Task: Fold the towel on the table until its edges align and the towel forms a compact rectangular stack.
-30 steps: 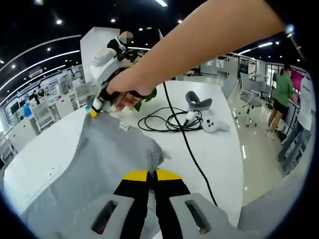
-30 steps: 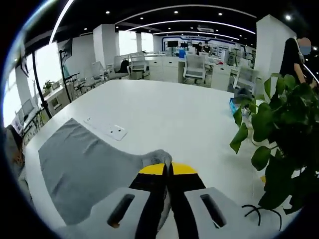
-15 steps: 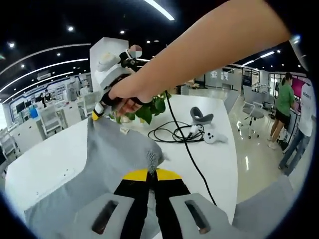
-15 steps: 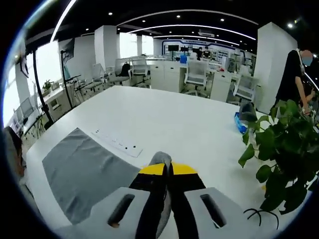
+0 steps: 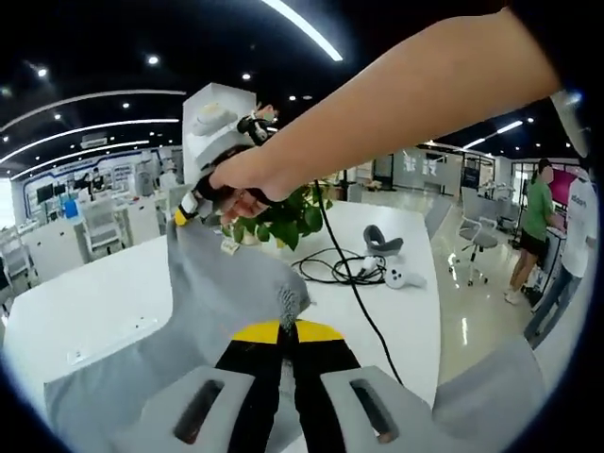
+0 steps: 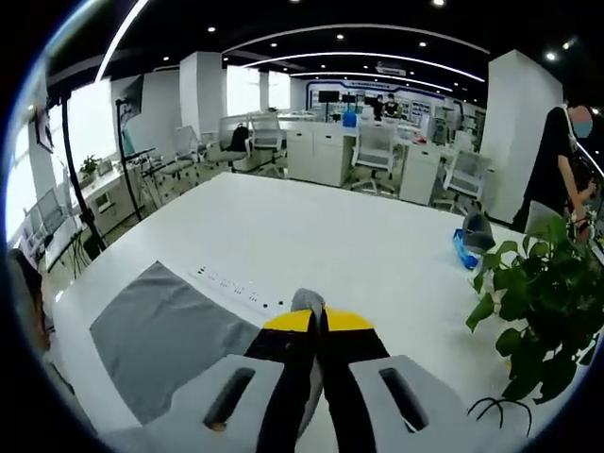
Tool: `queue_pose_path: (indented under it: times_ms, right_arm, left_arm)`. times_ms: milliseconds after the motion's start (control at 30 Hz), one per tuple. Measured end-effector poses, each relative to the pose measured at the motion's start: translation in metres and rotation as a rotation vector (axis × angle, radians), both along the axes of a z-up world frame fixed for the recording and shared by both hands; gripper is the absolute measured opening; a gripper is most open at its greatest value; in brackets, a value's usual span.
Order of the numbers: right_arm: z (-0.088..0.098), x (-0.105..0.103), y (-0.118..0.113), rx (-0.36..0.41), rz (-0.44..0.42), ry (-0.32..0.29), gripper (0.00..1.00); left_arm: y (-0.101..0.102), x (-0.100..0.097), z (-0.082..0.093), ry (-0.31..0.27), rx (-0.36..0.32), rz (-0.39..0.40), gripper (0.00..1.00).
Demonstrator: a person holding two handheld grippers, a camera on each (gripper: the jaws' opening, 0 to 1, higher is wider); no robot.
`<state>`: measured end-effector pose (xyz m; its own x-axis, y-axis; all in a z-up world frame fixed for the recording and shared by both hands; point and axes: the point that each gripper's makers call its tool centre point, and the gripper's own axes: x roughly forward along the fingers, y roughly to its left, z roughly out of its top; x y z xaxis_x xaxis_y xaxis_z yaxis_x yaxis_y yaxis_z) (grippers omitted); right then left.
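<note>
Towel (image 5: 212,293) corners hidden between fingers (image 5: 257,332)

White table (image 6: 311,236) with a smooth, glossy top, its near edge rounded; a grey towel (image 6: 160,335) lies partly flat on it at the left of the right gripper view; a white power strip (image 6: 236,286) is set flush in the surface just beside the towel's far edge; a potted green plant (image 6: 533,316) stands at the right; a blue object (image 6: 464,251) rests farther back. In the left gripper view, a coiled black cable (image 5: 330,269), a grey headset (image 5: 382,243) and a white controller (image 5: 406,277) lie together on the tabletop (image 5: 94,302).
</note>
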<state>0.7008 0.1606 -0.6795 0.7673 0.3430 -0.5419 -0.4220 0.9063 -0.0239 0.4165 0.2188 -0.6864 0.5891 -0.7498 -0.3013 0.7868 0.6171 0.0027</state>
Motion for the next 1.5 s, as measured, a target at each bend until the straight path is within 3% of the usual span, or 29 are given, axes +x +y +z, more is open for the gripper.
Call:
queue_pose_path:
  times_ms: [367, 633, 900, 1067, 1267, 1500]
  right_arm:
    - [0.02, 0.0, 0.057, -0.017, 0.031, -0.015, 0.0]
    - [0.033, -0.004, 0.098, -0.034, 0.065, -0.036, 0.0]
    - [0.049, -0.002, 0.136, -0.044, 0.102, -0.053, 0.0]
    - [0.058, -0.011, 0.165, -0.035, 0.127, -0.066, 0.0]
    - [0.056, -0.014, 0.195, -0.049, 0.165, -0.072, 0.0]
    - [0.044, -0.021, 0.224, -0.049, 0.192, -0.073, 0.01]
  left_arm:
    - [0.06, 0.008, 0.013, -0.013, -0.056, 0.081, 0.03]
    - [0.1, 0.004, 0.024, -0.023, -0.102, 0.147, 0.03]
    - [0.131, 0.0, 0.035, -0.055, -0.104, 0.187, 0.03]
    - [0.157, -0.002, 0.04, -0.078, -0.104, 0.226, 0.03]
    - [0.196, -0.001, 0.036, -0.08, -0.085, 0.28, 0.03]
    - [0.222, -0.005, 0.023, -0.042, -0.103, 0.332, 0.03]
